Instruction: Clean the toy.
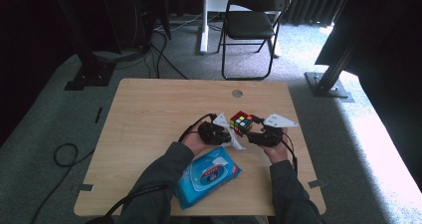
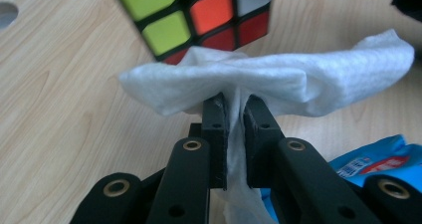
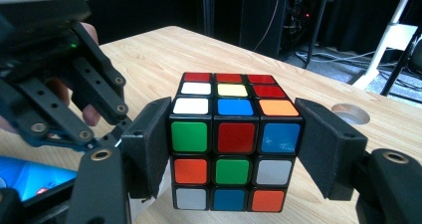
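Note:
A Rubik's cube (image 1: 241, 123) sits near the middle of the wooden table (image 1: 149, 114), between my two grippers. My right gripper (image 1: 259, 133) is shut on it, with the pads pressed against the left and right faces of the cube (image 3: 234, 144). My left gripper (image 1: 222, 133) is shut on a white wipe (image 1: 235, 139). In the left gripper view the wipe (image 2: 278, 79) bunches out above the pinched jaws and touches the lower edge of the cube (image 2: 199, 20). In the right gripper view the left gripper's black linkage (image 3: 64, 104) is just left of the cube.
A blue pack of wipes (image 1: 206, 174) lies near the table's front edge, between the person's forearms. A round hole (image 1: 237, 93) is in the tabletop behind the cube. A folding chair (image 1: 251, 25) and cables (image 1: 64, 154) are on the floor beyond.

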`<state>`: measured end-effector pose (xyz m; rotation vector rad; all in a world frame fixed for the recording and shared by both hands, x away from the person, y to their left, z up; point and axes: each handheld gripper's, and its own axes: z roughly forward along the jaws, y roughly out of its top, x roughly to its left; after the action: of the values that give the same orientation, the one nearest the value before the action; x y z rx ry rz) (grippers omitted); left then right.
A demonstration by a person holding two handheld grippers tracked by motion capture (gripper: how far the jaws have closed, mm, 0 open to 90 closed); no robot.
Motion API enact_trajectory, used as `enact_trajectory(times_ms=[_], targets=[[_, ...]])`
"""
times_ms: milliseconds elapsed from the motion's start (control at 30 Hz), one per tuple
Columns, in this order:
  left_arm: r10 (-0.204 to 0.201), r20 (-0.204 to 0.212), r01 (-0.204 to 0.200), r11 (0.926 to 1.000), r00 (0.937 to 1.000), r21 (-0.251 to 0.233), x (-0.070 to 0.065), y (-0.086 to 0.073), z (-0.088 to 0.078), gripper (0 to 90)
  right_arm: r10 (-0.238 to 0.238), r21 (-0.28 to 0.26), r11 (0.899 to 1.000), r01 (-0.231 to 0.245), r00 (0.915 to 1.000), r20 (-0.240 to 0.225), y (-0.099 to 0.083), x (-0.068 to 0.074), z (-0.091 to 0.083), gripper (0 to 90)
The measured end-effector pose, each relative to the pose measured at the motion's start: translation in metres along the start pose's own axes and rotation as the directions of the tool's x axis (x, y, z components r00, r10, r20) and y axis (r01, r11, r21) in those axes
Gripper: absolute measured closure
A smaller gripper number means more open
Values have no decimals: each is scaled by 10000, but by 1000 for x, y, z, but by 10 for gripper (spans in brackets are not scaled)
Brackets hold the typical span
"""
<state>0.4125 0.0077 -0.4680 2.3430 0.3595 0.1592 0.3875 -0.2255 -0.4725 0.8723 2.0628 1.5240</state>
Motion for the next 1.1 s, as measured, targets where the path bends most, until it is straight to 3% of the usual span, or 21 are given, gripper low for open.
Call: enact_trajectory(times_ms=[267,667,900,1100], targets=[[549,-44,-550,9984,9985,-122,-8,11,-5,818,17,23,10000,-17,10000,43,0,0,1,343],[373,-569,-429,9941,9977,-992,-2,16,-30,819,-98,189,9998,102,9998,-170,-2,2,3,343],[366,-435,-417,9913,9984,-1247,-4,18,-33,820,-122,213,9997,123,9999,-59,-2,3,5,343],[550,-138,-561,9936,9984,-981,-10,17,-22,821,-51,157,9999,50,9999,105,-2,3,4,343]])
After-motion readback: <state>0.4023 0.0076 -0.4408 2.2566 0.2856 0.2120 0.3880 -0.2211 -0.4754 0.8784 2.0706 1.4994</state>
